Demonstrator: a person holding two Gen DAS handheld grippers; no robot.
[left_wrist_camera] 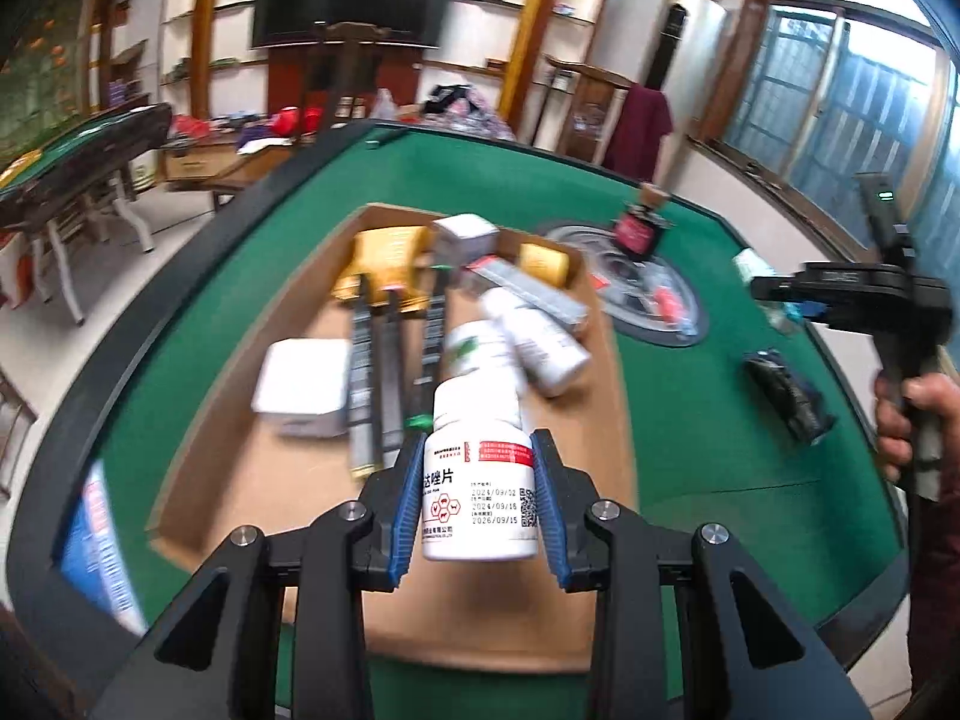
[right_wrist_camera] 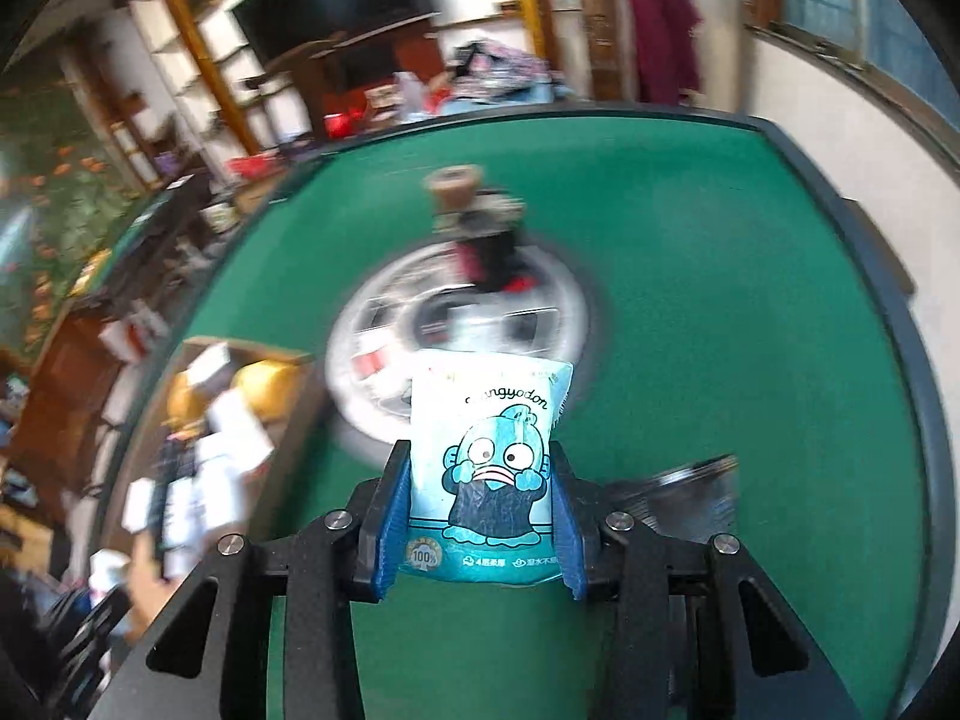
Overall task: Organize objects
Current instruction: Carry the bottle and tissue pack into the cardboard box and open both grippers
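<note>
Left gripper (left_wrist_camera: 477, 501): jaws clamped on white pill bottle (left_wrist_camera: 478, 471), cardboard box (left_wrist_camera: 252, 480) beneath.
Right gripper (right_wrist_camera: 480, 516): jaws pinching blue tissue pack (right_wrist_camera: 487, 468), round tray (right_wrist_camera: 564, 294) ahead.

Daylight pours in through the windows (left_wrist_camera: 852, 78) on the right, blown out to white at the top, and the room is evenly bright with only soft shadows. Both fisheye views bend the green surface (left_wrist_camera: 690, 408) and walls hard at the edges. The right wrist view is heavily motion-smeared around a sharp tissue pack (right_wrist_camera: 489, 474); the left is only mildly blurred.
</note>
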